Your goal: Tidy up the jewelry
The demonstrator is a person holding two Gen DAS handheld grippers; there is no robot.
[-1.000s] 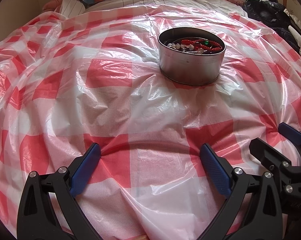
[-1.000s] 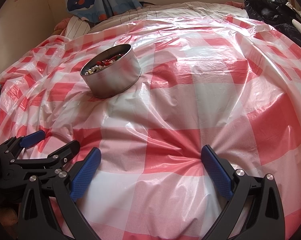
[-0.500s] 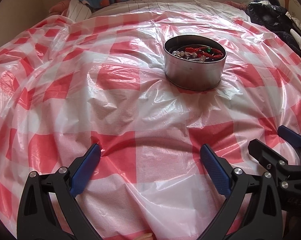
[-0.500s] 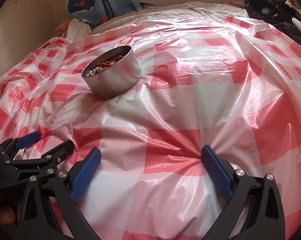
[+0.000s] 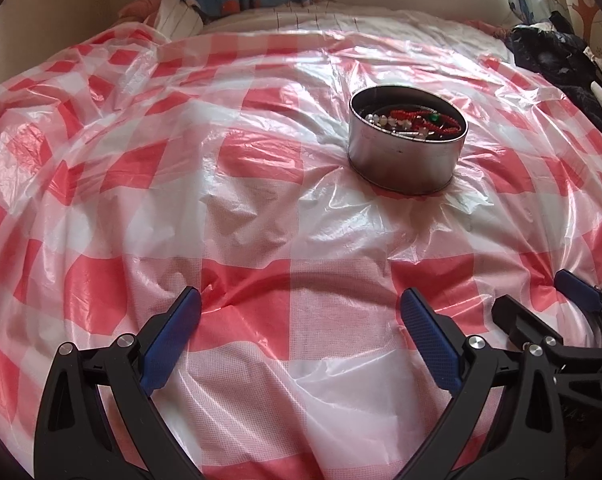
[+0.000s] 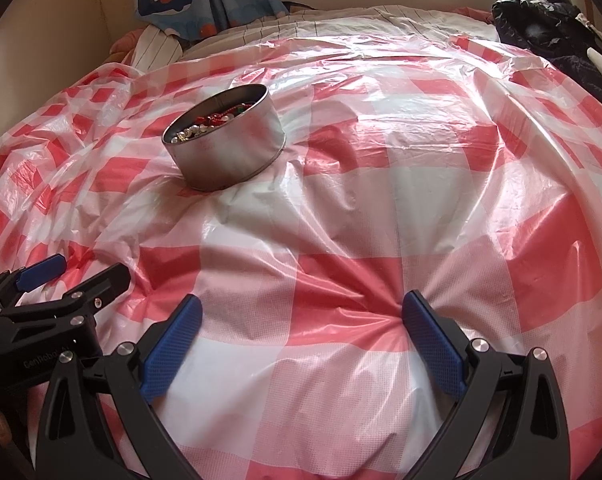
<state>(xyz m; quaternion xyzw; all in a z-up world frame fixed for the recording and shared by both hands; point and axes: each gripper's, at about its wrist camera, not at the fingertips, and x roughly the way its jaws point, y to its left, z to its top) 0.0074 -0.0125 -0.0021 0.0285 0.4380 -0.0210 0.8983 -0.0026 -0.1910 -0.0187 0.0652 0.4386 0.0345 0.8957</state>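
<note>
Left wrist view: left gripper (image 5: pixel 301 320) jaws wide apart, empty, low over the checked plastic sheet (image 5: pixel 261 208). Round tin (image 5: pixel 407 146) sits far right of centre, red cord and pearl beads (image 5: pixel 415 122) piled inside. Risk: sheet is slick and wrinkled on soft bedding; a nudge could slide or tip the tin. Versus a second ago, tin looks smaller and further right, so the gripper backed off.

Right wrist view: right gripper (image 6: pixel 301 320) also spread, holding nothing; tin far left. Framing barely changed; left gripper's tool sits slightly lower at near left.
</note>
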